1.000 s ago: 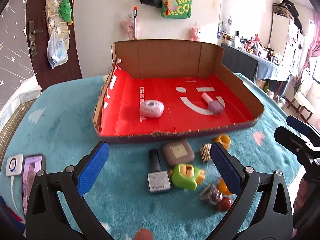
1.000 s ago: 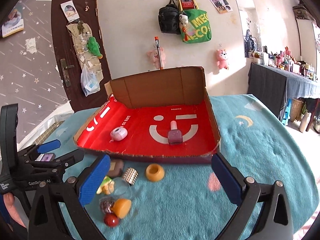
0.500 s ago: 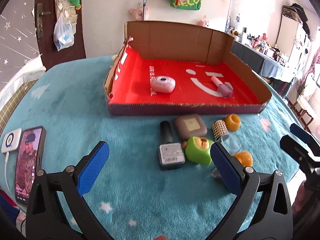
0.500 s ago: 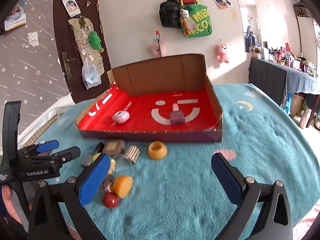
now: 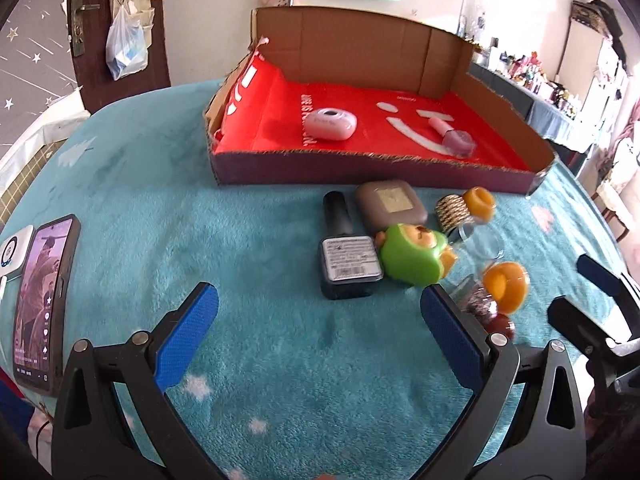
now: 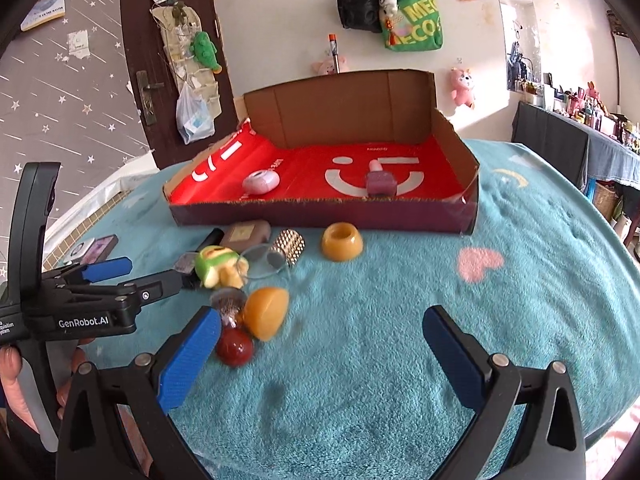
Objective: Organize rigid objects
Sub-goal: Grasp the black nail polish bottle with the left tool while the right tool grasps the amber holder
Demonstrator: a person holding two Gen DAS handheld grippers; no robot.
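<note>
A cardboard box with a red floor holds a pink oval case and a pink nail polish bottle. In front of it on the teal cloth lie a dark nail polish bottle, a brown square case, a green toy, a gold studded cap, orange pieces and a red ball. My left gripper is open, just short of the dark bottle. My right gripper is open and empty, right of the red ball.
A phone and a small white device lie at the cloth's left edge. The box also shows in the right wrist view. A door and a wall with hanging bags stand behind. A dark table with clutter stands at the right.
Both grippers have dropped lower and closer to the loose objects in front of the box. Both stay open. The objects have not moved.
</note>
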